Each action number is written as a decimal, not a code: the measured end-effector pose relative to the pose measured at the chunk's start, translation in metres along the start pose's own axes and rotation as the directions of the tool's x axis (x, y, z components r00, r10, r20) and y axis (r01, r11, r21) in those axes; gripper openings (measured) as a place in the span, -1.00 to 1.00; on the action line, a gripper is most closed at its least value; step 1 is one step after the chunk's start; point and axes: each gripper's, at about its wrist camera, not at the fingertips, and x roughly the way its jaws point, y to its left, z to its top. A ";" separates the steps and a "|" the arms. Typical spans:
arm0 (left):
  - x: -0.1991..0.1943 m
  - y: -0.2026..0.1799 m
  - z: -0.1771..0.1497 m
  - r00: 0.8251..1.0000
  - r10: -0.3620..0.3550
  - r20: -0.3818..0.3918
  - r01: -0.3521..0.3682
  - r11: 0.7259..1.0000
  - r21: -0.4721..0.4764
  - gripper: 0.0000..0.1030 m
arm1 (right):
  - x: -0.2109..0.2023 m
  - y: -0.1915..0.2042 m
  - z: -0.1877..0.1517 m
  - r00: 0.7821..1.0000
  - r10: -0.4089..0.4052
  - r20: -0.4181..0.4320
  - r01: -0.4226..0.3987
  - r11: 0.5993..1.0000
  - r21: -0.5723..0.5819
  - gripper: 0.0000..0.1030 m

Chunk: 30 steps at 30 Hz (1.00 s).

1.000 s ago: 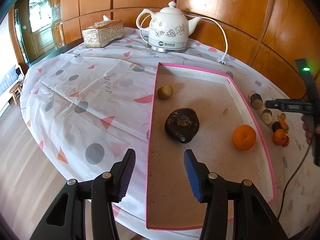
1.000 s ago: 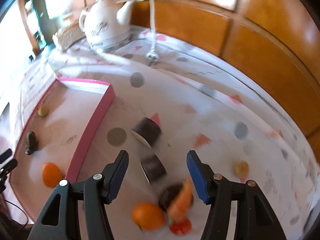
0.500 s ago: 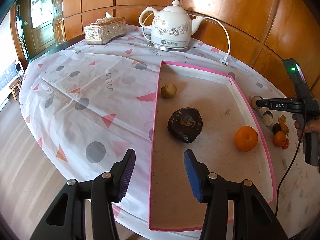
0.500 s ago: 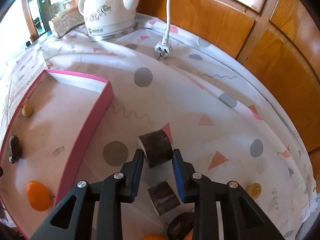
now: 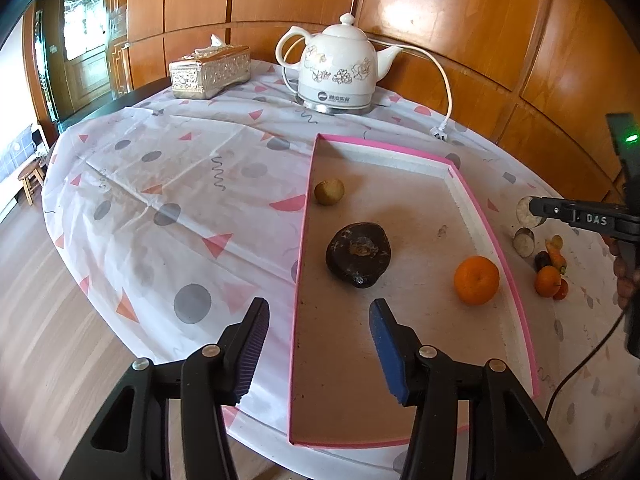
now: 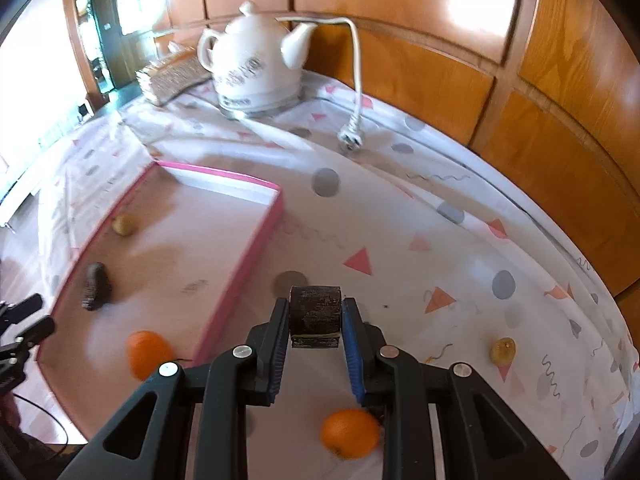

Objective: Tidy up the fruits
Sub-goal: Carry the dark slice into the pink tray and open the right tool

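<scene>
Got my right gripper [image 6: 315, 322] clamped on the dark cut chunk [image 6: 315, 316], sugarcane I think, lifted off the cloth to carry into the pink tray [image 6: 240, 270] with the other fruit. Left gripper [image 5: 318, 346] hangs apart and empty over the tray's near edge, just waiting.

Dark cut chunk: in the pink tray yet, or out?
Out. The dark chunk is clamped in the right hand-held gripper, outside the pink tray.
</scene>
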 end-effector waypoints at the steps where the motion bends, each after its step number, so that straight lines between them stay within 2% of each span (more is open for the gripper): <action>1: -0.001 0.001 0.000 1.000 0.001 0.002 -0.001 1.000 -0.003 0.03 | -0.004 0.006 0.001 1.000 0.018 0.007 -0.018 1.000 -0.005 -0.51; 9: -0.013 0.007 -0.002 0.999 0.008 0.031 -0.008 1.000 -0.023 0.03 | -0.012 0.065 0.009 0.993 0.119 0.025 -0.117 0.990 -0.077 -0.51; 17: -0.020 0.021 -0.002 0.999 0.024 0.047 -0.020 0.997 -0.070 0.03 | 0.010 0.115 0.019 0.992 0.130 0.000 -0.129 0.987 -0.099 -0.50; 27: -0.021 0.024 -0.002 0.999 0.022 0.048 -0.018 0.996 -0.085 0.04 | 0.014 0.130 0.025 0.995 0.103 0.000 -0.102 0.989 -0.107 -0.50; 30: -0.021 0.023 -0.003 0.999 0.021 0.047 -0.017 0.996 -0.085 0.04 | 0.010 0.129 0.023 0.995 0.096 0.012 -0.094 0.990 -0.106 -0.43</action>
